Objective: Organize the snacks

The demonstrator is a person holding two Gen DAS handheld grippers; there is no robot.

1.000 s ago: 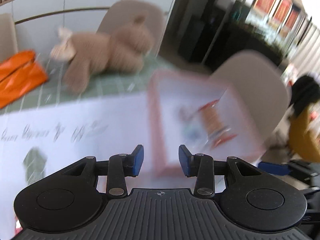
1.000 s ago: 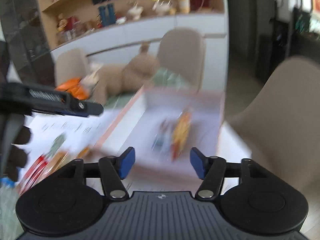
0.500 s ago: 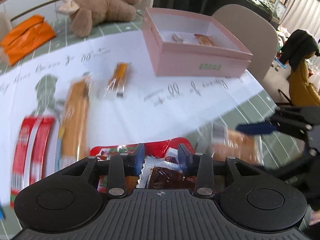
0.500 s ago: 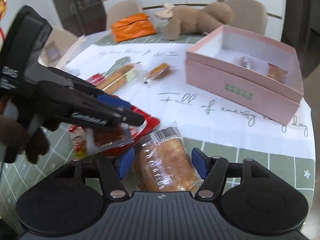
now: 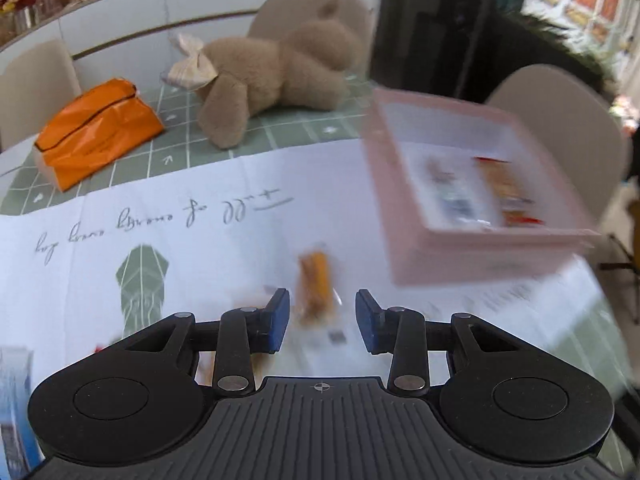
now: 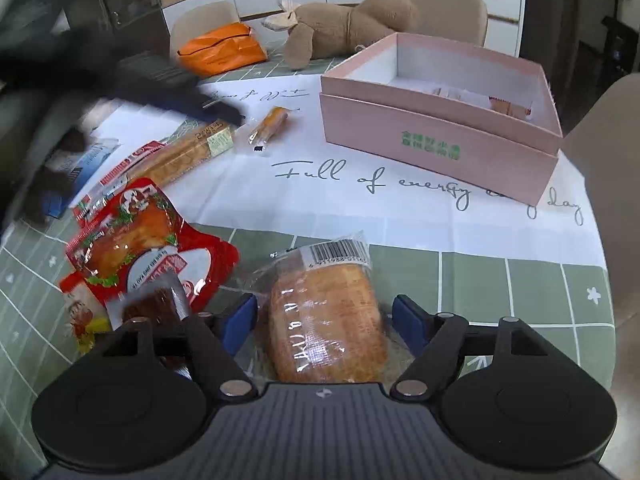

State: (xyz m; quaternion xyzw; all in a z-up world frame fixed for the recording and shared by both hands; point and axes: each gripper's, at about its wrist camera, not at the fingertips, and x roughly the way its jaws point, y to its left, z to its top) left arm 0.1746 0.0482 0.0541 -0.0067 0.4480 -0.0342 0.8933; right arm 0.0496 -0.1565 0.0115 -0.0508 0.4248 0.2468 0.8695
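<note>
A pink box (image 6: 440, 120) (image 5: 472, 184) stands on the white paper sheet and holds a few small snacks. My left gripper (image 5: 322, 320) is open above a small orange snack bar (image 5: 314, 292), which also shows in the right wrist view (image 6: 268, 126). My right gripper (image 6: 324, 320) is open, its blue pads on either side of a wrapped bread loaf (image 6: 324, 312) on the green tablecloth, not closed on it. The left gripper appears blurred in the right wrist view (image 6: 152, 88).
A red snack pouch (image 6: 136, 248), a long biscuit pack (image 6: 184, 156) and a red stick pack (image 6: 116, 176) lie to the left. A plush bear (image 6: 344, 24), an orange bag (image 6: 220, 48) and chairs stand at the far side. The table edge curves at right.
My left gripper has moved away from the red pouch, forward over the paper to the small orange bar. My right gripper has stayed over the bread loaf.
</note>
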